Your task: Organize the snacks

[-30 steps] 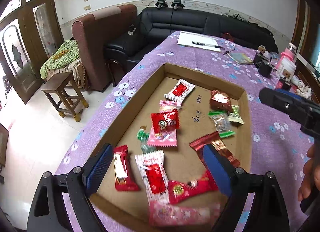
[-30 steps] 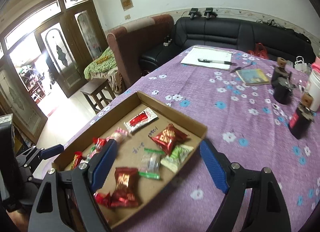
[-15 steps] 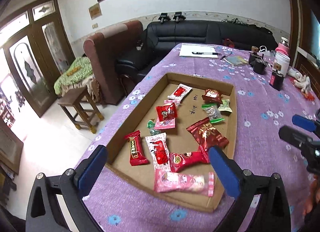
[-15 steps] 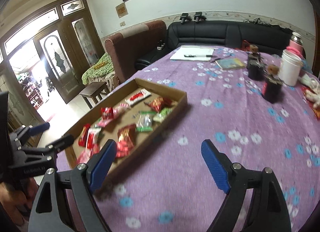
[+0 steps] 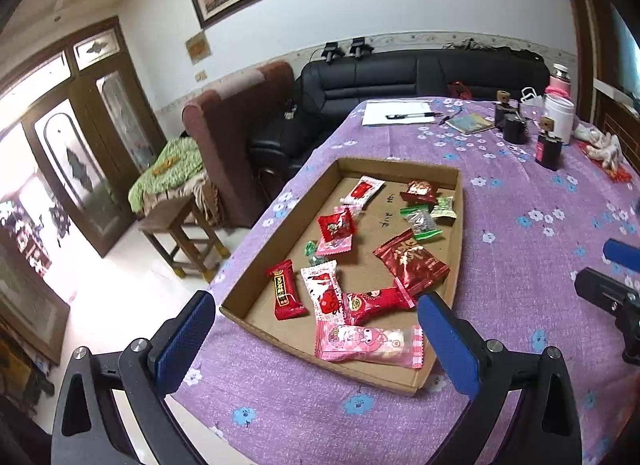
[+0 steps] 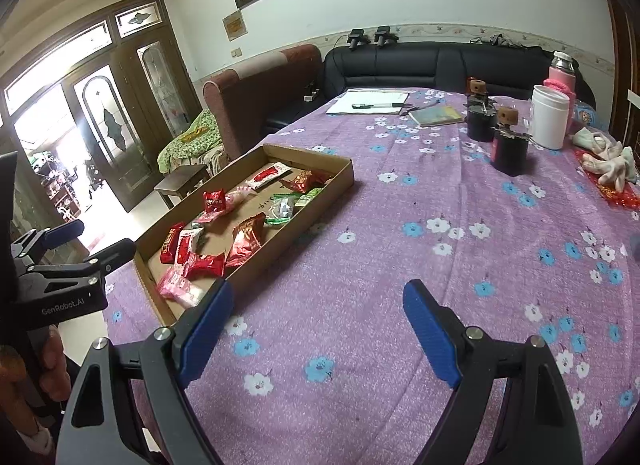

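A shallow cardboard tray (image 5: 459,201) lies on the purple flowered cloth and holds several wrapped snacks. Among them are a pink packet (image 5: 368,345) at the near rim, a big dark-red packet (image 5: 412,265) and a red bar (image 5: 286,295). My left gripper (image 5: 314,303) hangs open above the tray's near end with nothing between its fingers. My right gripper (image 6: 318,293) is open over bare cloth to the right of the tray (image 6: 280,249) and also holds nothing. Each gripper shows at the edge of the other's view: the right gripper (image 5: 616,277) and the left gripper (image 6: 60,265).
At the table's far right stand two dark bottles with cork tops (image 6: 508,145), a white jar (image 6: 550,117) and a pink flask (image 6: 562,75). Beyond lie paper with a pen (image 6: 370,101), a booklet (image 6: 436,115) and gloves (image 6: 608,161). The table edge drops off left of the tray, above a wooden stool (image 5: 180,221).
Both grippers have pulled back from the tray, so more of the table shows. The right one has swung off the tray to over bare cloth. The left jaws have widened a little.
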{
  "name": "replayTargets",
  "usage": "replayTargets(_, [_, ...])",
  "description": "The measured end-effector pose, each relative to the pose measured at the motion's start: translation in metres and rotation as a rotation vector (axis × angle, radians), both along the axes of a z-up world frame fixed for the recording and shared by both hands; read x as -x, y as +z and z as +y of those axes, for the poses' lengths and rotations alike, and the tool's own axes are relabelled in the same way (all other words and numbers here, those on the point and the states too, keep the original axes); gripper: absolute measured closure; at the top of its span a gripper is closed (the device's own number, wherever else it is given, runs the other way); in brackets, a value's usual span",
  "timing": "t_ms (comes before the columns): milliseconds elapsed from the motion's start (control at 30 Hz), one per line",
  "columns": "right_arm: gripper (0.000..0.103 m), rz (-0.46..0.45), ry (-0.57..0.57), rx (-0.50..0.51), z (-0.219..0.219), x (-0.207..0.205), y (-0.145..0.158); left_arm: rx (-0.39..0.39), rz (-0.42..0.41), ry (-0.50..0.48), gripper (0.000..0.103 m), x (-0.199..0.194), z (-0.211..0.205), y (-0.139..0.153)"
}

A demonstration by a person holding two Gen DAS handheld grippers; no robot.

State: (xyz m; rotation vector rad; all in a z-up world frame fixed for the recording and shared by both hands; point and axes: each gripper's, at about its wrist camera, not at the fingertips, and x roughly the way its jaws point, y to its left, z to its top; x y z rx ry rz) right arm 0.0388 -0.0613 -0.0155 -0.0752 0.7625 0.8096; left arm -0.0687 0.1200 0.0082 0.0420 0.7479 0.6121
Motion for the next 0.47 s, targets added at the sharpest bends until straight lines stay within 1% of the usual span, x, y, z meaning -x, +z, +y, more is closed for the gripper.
replayTargets(67, [0.016, -0.004, 0.000, 0.000, -0.002, 0.002, 0.002, -0.004, -0.007, -0.003, 0.001, 0.002, -0.003, 0.001])
replayTargets(200, [0.016, -0.014, -0.001, 0.008, -0.004, 0.004, 0.003, 0.033, -0.036, -0.018, 0.001, 0.008, -0.004, 0.002])
replayTargets(367, [0.016, -0.017, -0.008, 0.011, -0.010, 0.007, 0.003, 0.002, -0.072, -0.011, 0.001, 0.017, -0.007, 0.005])
replayTargets(467, [0.016, -0.013, -0.010, 0.018, -0.012, 0.010, 0.001, 0.061, -0.070, -0.049, 0.001, 0.017, -0.004, 0.005])
